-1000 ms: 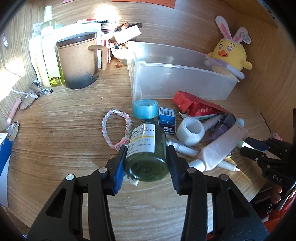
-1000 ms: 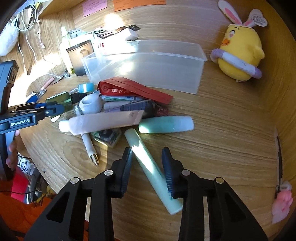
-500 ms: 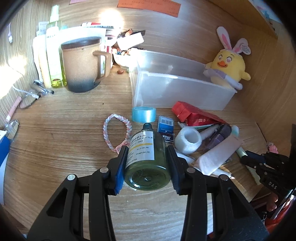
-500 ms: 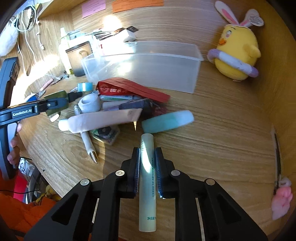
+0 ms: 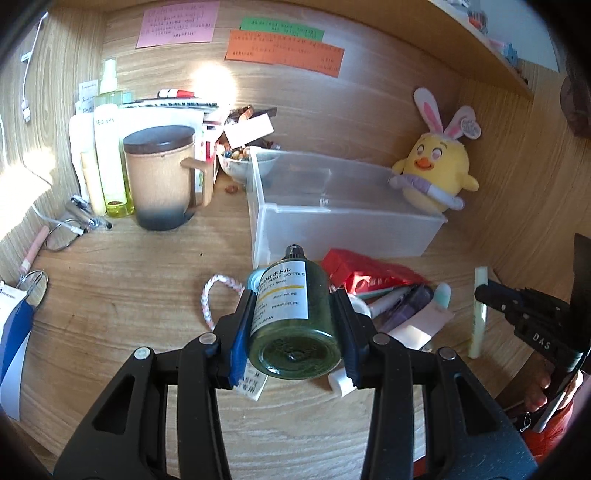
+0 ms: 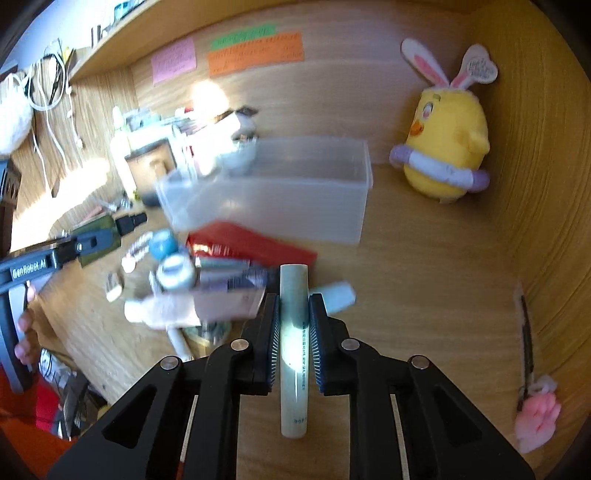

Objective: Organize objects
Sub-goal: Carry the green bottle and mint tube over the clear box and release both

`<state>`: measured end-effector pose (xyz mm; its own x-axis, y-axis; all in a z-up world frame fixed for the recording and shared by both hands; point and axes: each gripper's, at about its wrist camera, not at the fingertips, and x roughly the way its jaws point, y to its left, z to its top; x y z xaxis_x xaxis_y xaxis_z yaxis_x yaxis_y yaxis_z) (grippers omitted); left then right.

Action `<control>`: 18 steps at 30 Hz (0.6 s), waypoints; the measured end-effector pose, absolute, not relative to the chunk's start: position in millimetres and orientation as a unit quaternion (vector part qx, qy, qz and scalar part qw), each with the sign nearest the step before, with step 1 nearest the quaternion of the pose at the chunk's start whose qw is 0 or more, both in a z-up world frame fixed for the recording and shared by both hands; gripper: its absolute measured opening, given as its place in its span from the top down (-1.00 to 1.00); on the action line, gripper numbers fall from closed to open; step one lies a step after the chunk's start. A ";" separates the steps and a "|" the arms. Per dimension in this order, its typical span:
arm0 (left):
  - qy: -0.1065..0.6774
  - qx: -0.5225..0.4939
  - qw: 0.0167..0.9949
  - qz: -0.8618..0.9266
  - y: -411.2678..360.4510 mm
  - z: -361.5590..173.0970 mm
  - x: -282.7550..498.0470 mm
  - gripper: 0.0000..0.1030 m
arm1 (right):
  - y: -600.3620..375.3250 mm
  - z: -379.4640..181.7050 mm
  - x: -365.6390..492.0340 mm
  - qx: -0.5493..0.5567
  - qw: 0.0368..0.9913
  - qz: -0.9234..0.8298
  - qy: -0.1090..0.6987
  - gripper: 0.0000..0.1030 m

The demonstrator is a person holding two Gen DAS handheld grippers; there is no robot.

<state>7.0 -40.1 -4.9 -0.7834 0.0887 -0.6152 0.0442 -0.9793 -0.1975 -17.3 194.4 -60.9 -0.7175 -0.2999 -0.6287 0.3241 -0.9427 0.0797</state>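
Grippers both carry something above the wooden desk (image 5: 110,295) — the left gripper (image 5: 293,328) is clamped on a green pump bottle (image 5: 291,314), the right gripper (image 6: 293,325) pinched tight on a pale tube (image 6: 293,332). Behind the clutter pile sits the clear plastic bin (image 5: 347,218), beside a yellow chick plush (image 5: 436,173).

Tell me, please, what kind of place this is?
Probably a personal study desk at home: sticky notes on the wooden back panel, a lidded mug, a yellow chick plush toy and skincare bottles.
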 end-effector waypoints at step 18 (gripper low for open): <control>-0.100 -0.286 0.014 0.953 -38.5 22.8 -37.9 0.20 | 188.1 8.2 -64.0 0.243 0.170 -0.955 0.008 0.72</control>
<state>-37.9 -38.5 22.8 -0.8359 0.0843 -0.5423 0.0303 -0.9795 -0.1989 -64.0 188.1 8.2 -0.8242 -0.3217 -0.4661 0.3294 -0.9418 0.0674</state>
